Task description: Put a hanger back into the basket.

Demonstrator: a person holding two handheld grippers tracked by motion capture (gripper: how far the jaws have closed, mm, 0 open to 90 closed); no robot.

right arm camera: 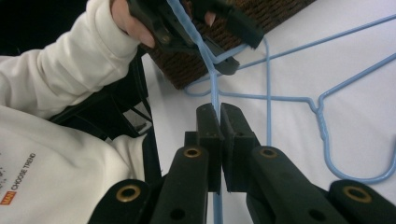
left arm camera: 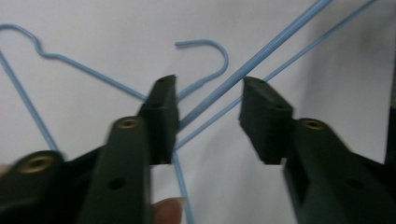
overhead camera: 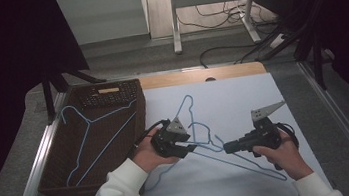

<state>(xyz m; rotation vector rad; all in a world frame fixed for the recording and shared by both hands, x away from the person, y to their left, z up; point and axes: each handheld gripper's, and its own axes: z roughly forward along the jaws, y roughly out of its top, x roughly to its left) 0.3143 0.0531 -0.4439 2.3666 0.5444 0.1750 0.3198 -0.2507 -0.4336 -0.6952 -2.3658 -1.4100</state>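
Both grippers working blue wire hangers on the white table.
I'm clamping my right gripper on one hanger; my left gripper is half open, wire between its jaws, seemingly ungripped.

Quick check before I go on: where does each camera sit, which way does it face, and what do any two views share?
High view: above the person's side, looking forward and down at the table, basket, both forearms, left gripper and right gripper.
Left gripper view: rides the left gripper, looking down at blue hangers; jaws apart, wires between; a fingertip shows.
Right gripper view: rides the right gripper, shut on a hanger wire, facing the person's white sleeve.
Shared: high and right gripper views both show the basket.
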